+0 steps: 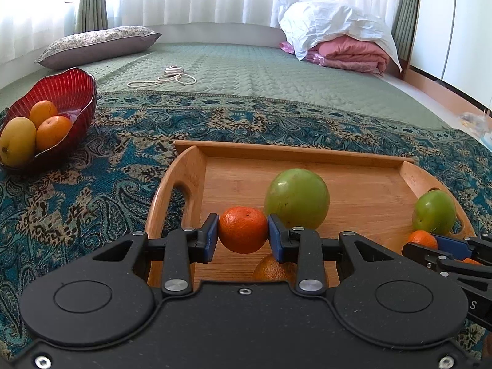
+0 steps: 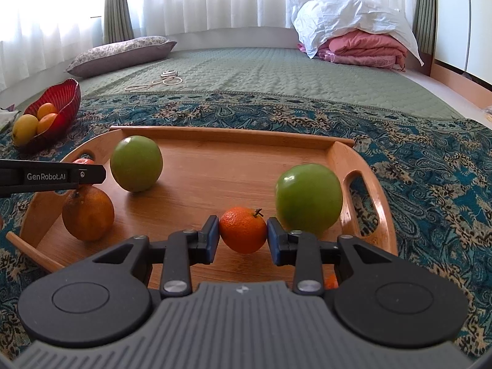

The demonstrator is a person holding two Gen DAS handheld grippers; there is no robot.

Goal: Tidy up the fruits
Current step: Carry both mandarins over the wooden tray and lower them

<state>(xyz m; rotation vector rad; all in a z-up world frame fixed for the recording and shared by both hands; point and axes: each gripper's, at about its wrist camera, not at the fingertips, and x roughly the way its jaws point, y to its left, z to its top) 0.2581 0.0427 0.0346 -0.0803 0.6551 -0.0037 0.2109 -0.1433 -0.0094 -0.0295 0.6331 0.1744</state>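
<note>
Mandarins sit clamped above the wooden tray: left gripper pinches one; right gripper pinches another, stem up.

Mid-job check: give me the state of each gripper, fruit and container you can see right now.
Left gripper: shut on a mandarin.
Right gripper: shut on a stemmed mandarin.
Green apples: loose on the wooden tray.
Large orange: resting on the tray.
Red bowl: upright, holding three fruits.
</note>
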